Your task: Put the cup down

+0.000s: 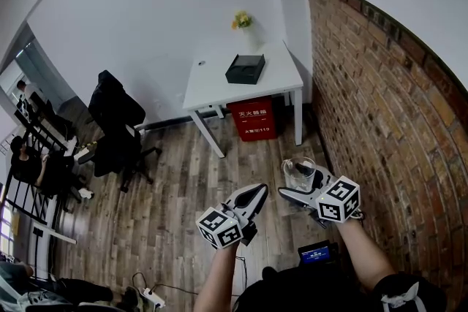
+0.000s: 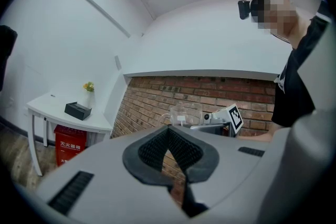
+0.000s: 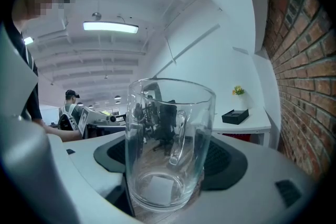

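Note:
A clear glass cup with a handle stands upright between the jaws of my right gripper, which is shut on it. In the head view the cup is held in the air above the wooden floor by the right gripper, near the brick wall. My left gripper hangs beside it at the left, shut and holding nothing. The left gripper view shows its black pads pressed together, with the cup beyond them. A white table stands ahead against the wall.
A black box and a small vase of yellow flowers sit on the table. A red box stands under it. A brick wall runs along the right. A black office chair and seated people are at the left.

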